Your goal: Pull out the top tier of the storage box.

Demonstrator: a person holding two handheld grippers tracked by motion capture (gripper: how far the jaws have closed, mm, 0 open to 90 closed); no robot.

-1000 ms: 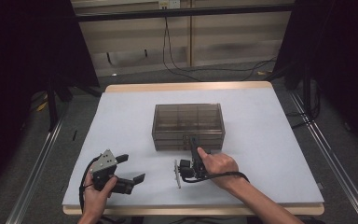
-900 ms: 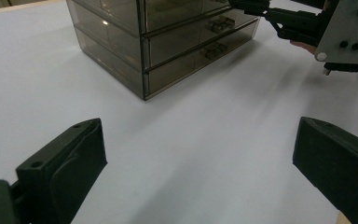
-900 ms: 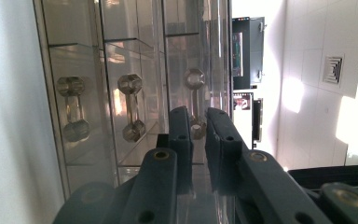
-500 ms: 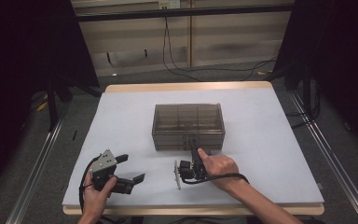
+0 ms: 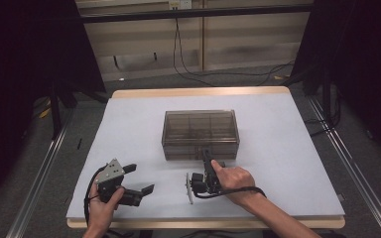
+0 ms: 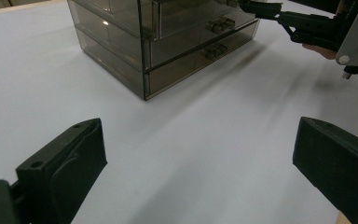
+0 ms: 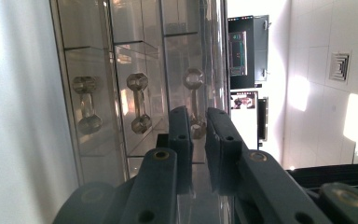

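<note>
A smoky see-through drawer box (image 5: 201, 131) stands in the middle of the white table (image 5: 287, 148). My right gripper (image 5: 206, 152) lies turned on its side against the box's front. In the right gripper view its jaws (image 7: 198, 116) stand nearly together, pinching the handle (image 7: 193, 95) of the top drawer. Two more drawer handles (image 7: 137, 102) show beside it. The left gripper view has that top drawer (image 6: 191, 16) standing slightly out of the box, with the right gripper (image 6: 256, 7) at it. My left gripper (image 5: 140, 178) rests at the front left, wide open and empty (image 6: 198, 140).
The table's wooden front edge (image 5: 203, 223) runs just behind both hands. Metal rails (image 5: 39, 188) flank the table on the floor. Cables (image 5: 188, 69) trail across the floor beyond the far edge. Dark curtains hang on both sides.
</note>
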